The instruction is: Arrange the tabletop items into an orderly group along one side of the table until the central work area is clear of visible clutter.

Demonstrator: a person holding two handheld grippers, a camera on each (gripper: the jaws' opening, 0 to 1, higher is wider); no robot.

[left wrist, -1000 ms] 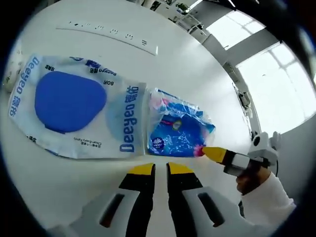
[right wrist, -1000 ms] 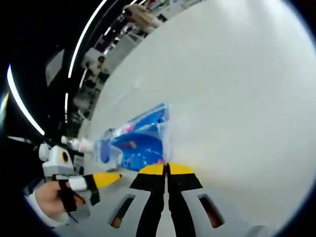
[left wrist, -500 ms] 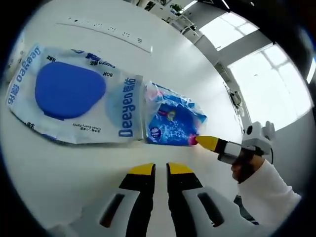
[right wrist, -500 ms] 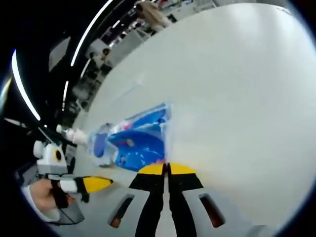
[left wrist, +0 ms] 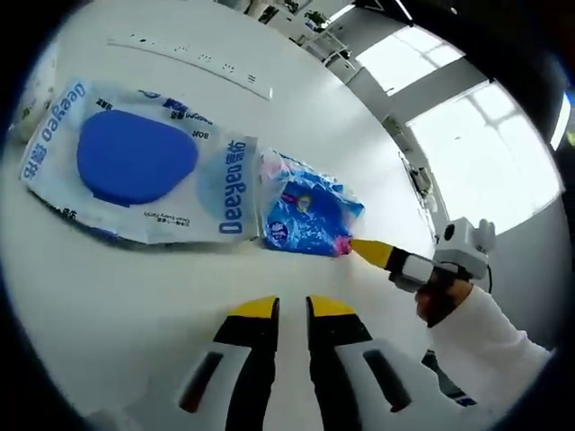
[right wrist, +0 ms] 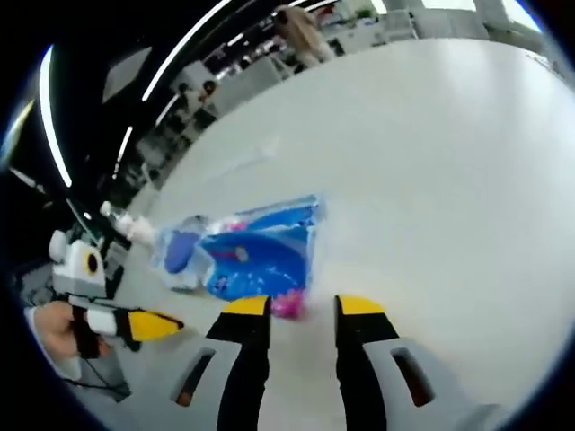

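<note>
On the white table (left wrist: 341, 117) a large Deeyeo wipes pack (left wrist: 135, 171) with a blue oval lid lies flat, and a small blue tissue pack (left wrist: 305, 220) rests against its right end. My left gripper (left wrist: 292, 308) hovers short of both, its jaws a narrow gap apart with nothing between them. The right gripper (left wrist: 368, 250), held by a white-sleeved hand, points at the tissue pack's near corner. In the right gripper view, my right gripper (right wrist: 304, 305) is open, with the pink corner of the tissue pack (right wrist: 256, 251) lying between its tips. The left gripper (right wrist: 162, 321) shows at lower left.
A white power strip (left wrist: 189, 58) lies along the table's far side beyond the wipes pack. A pale object (left wrist: 27, 90) sits at the left edge. To the right of the tissue pack the table (right wrist: 431, 180) stretches bare. Windows and furniture stand beyond the table.
My right gripper's jaws were shut at the tissue pack's corner and have now parted. The left view has drawn back slightly; both packs lie where they were.
</note>
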